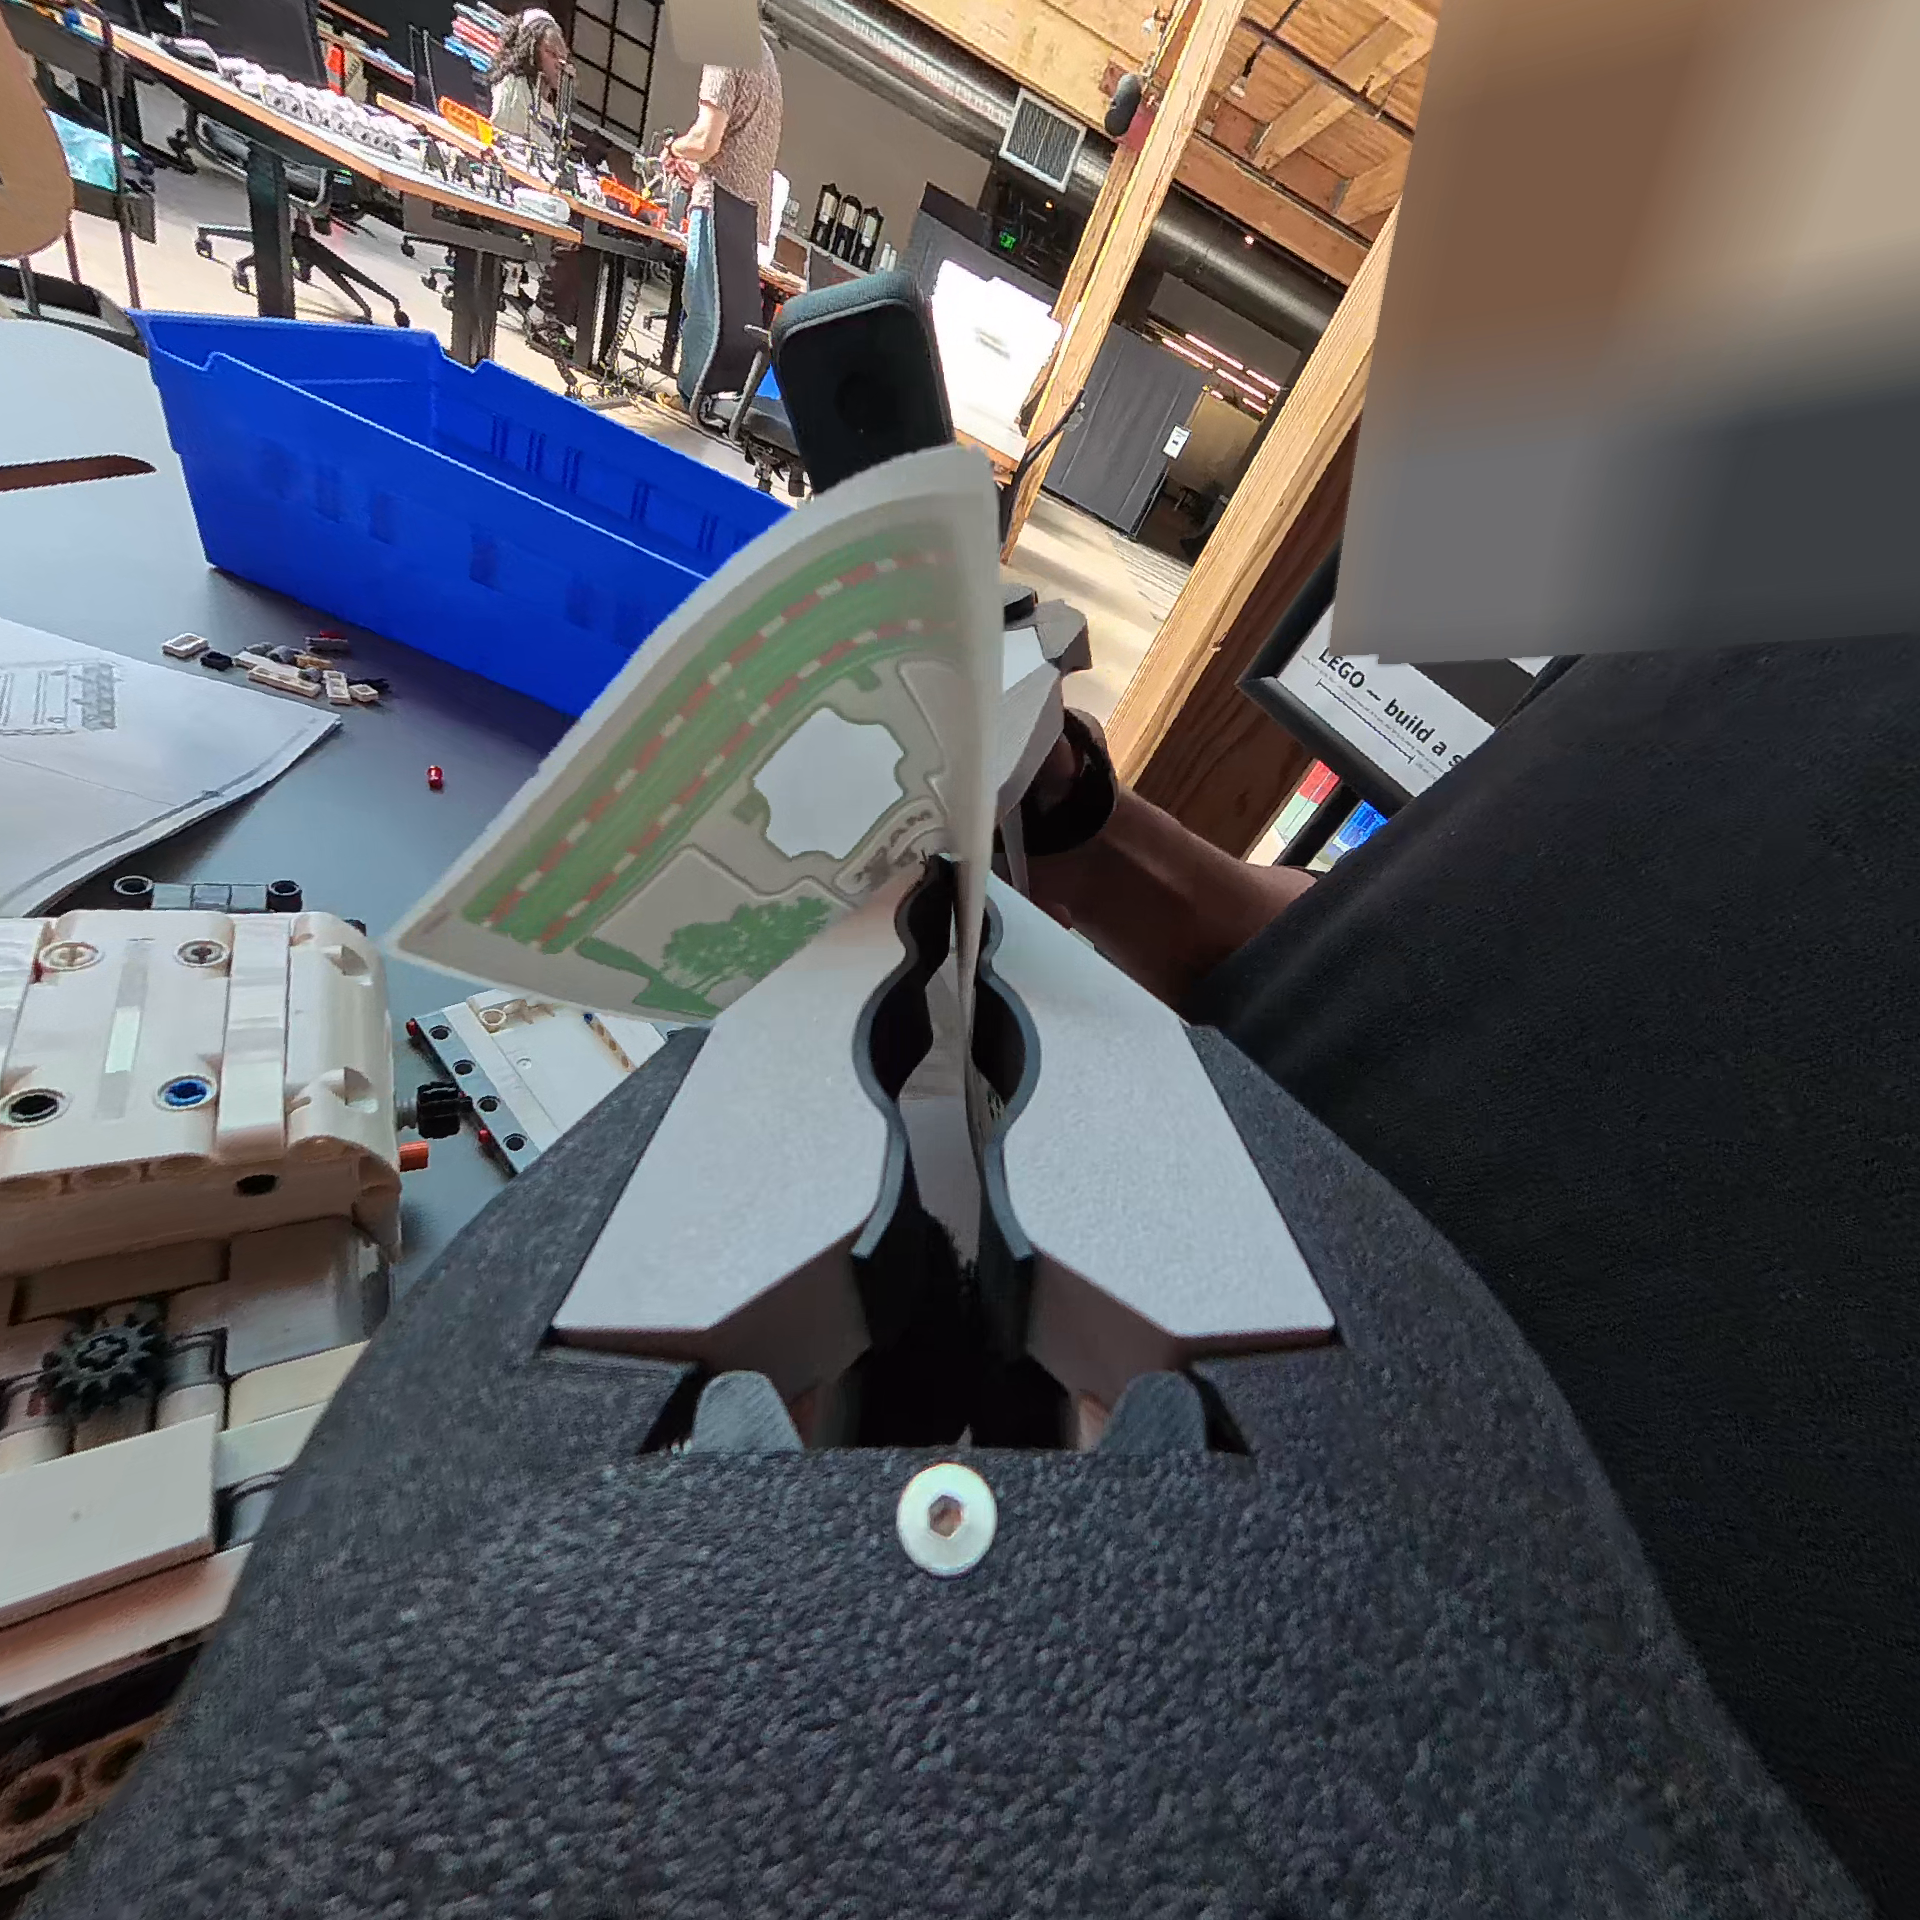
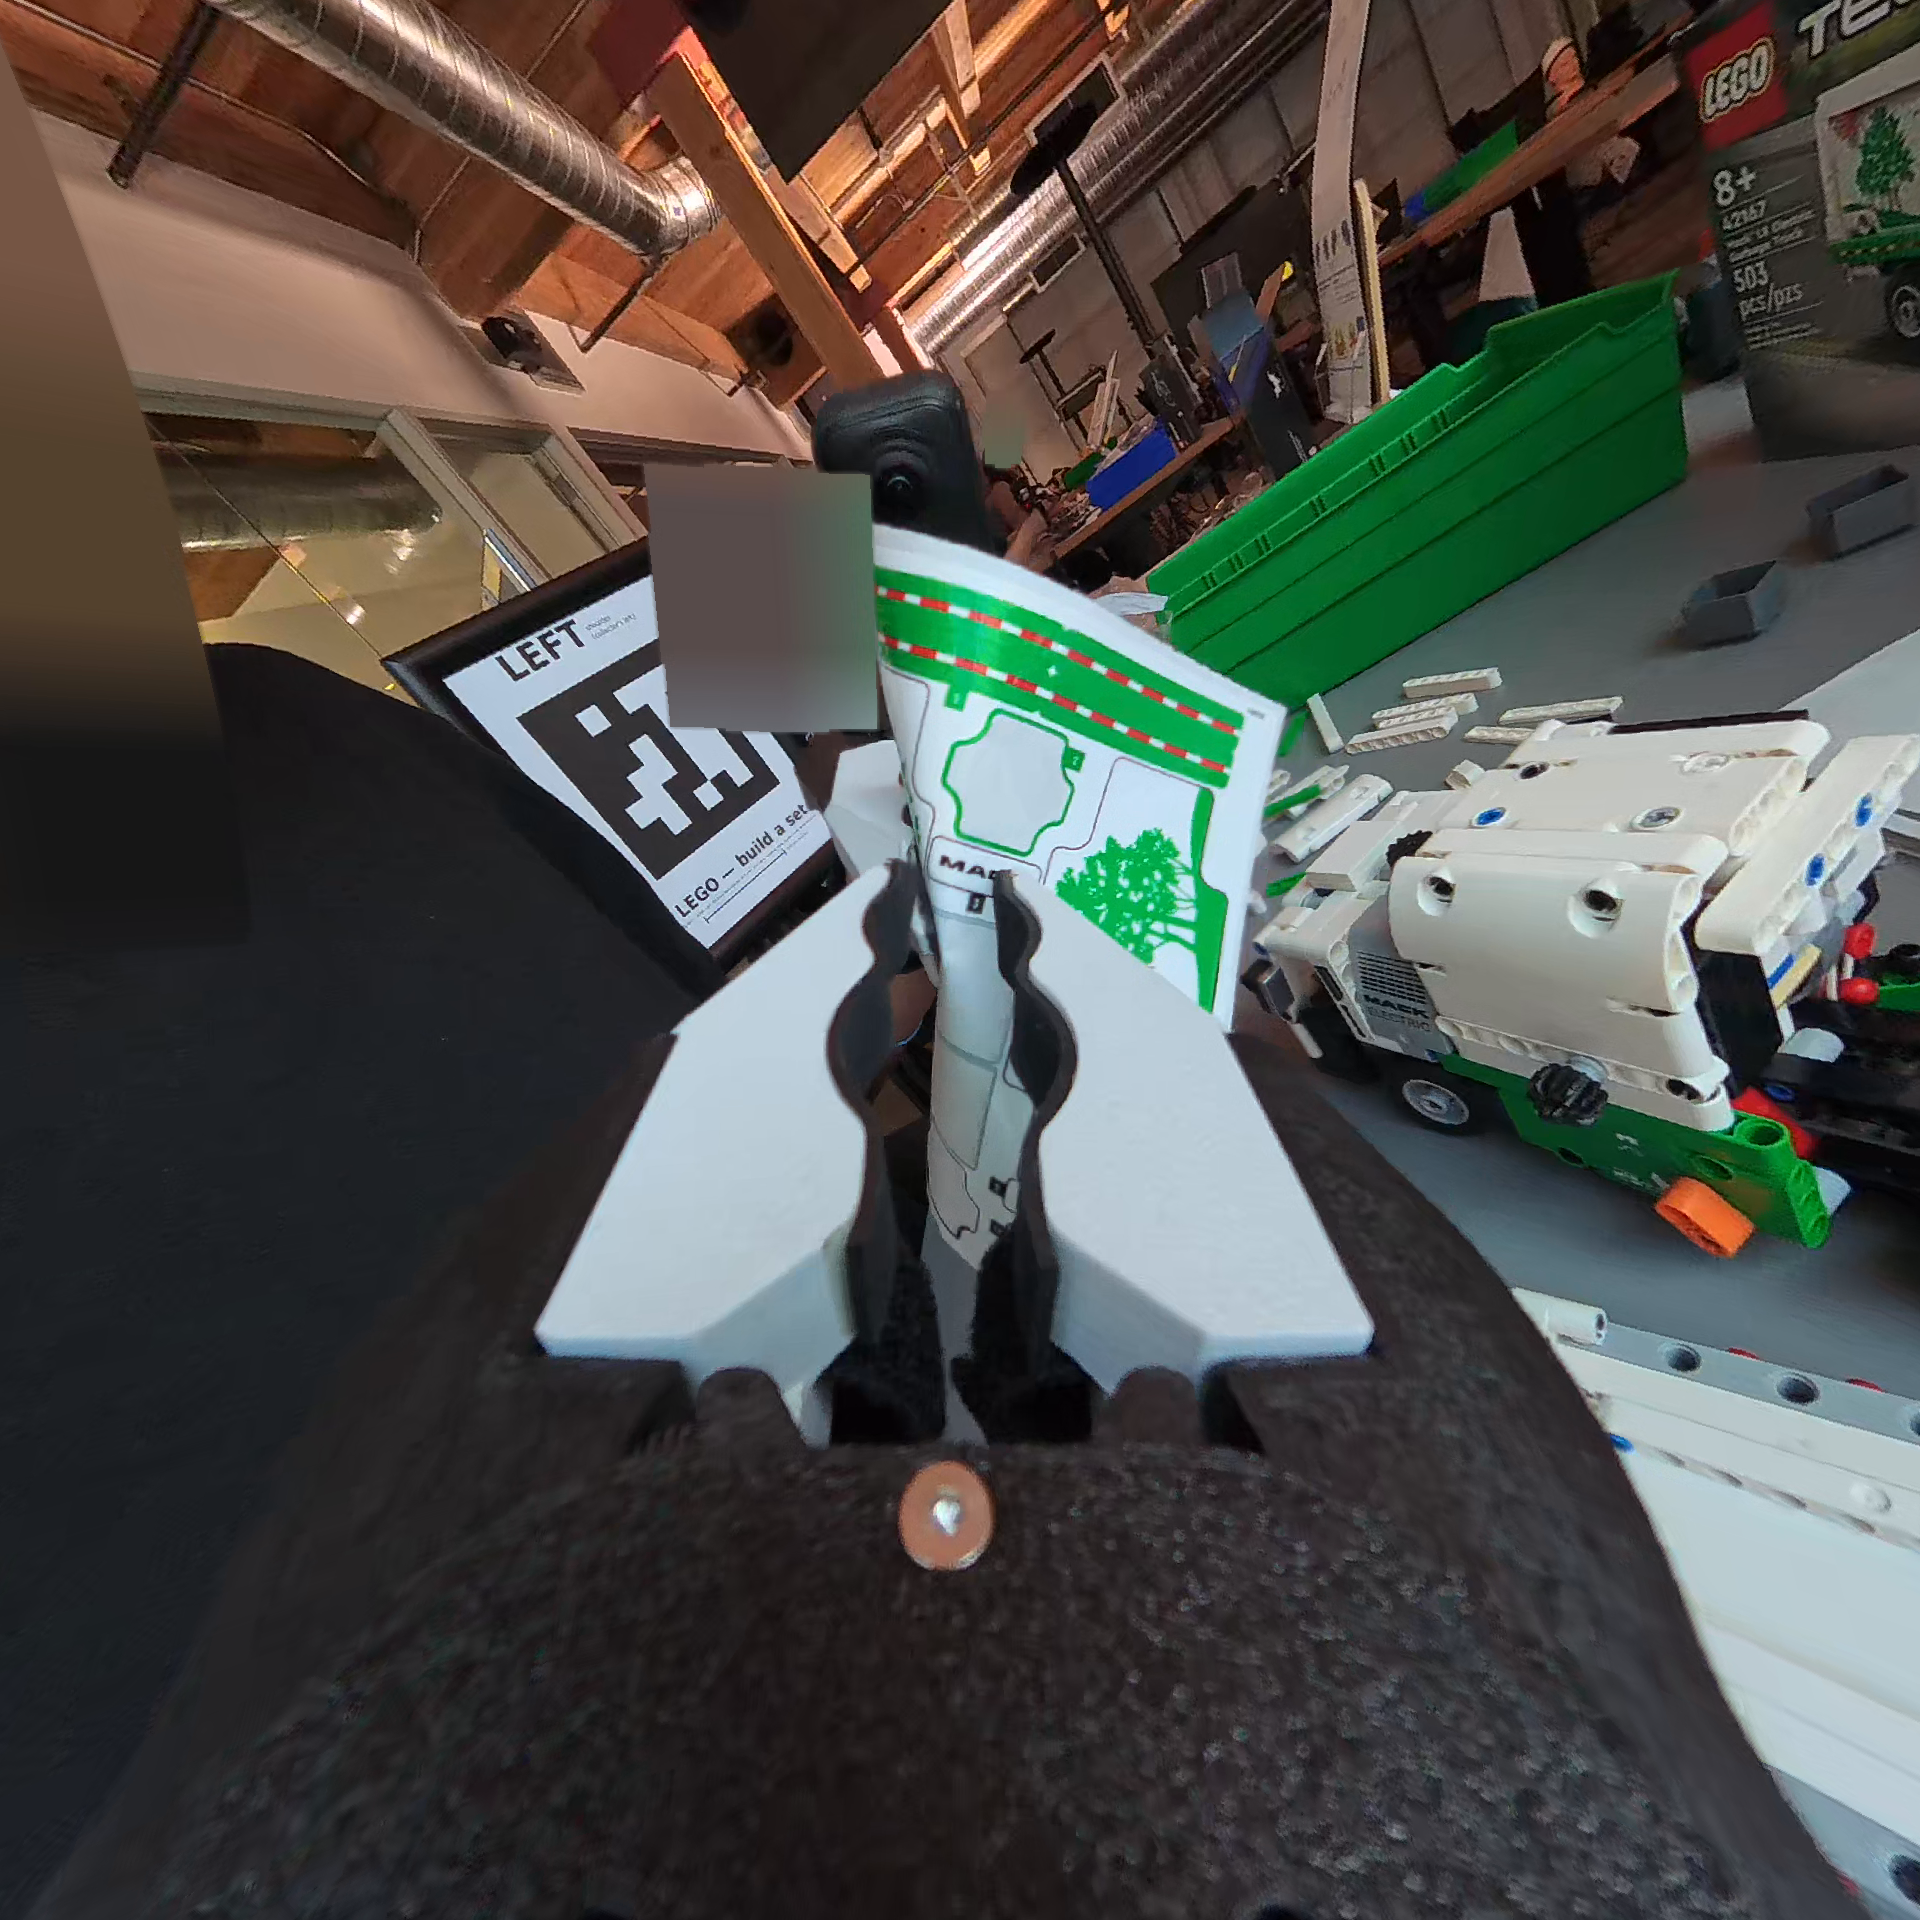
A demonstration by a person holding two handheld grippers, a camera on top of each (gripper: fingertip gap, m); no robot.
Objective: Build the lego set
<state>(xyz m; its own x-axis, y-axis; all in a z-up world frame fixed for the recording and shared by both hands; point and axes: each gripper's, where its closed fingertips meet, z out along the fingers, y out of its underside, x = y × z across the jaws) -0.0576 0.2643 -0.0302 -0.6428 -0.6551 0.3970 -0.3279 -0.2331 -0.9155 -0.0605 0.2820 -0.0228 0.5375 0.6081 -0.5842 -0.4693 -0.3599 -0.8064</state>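
My left gripper (image 1: 951,873) is shut on the edge of a white sticker sheet (image 1: 727,748) with green and red stripes and a green tree. The sheet stands up and curls to the left. In the right wrist view the same sheet (image 2: 1091,748) runs between the fingers of my right gripper (image 2: 948,888). Those jaws stand apart with a visible gap, so they do not clamp it. A white finger (image 2: 862,800) of the left gripper shows just behind the sheet. A white and green brick truck (image 2: 1558,935) stands on the table to the right, and it also shows in the left wrist view (image 1: 177,1039).
A blue bin (image 1: 436,499), small loose pieces (image 1: 281,665) and an instruction sheet (image 1: 125,748) lie on the dark table. A green bin (image 2: 1455,499), loose white beams (image 2: 1455,707), a set box (image 2: 1818,208) and a framed sign (image 2: 644,748) are nearby. A person in black is close.
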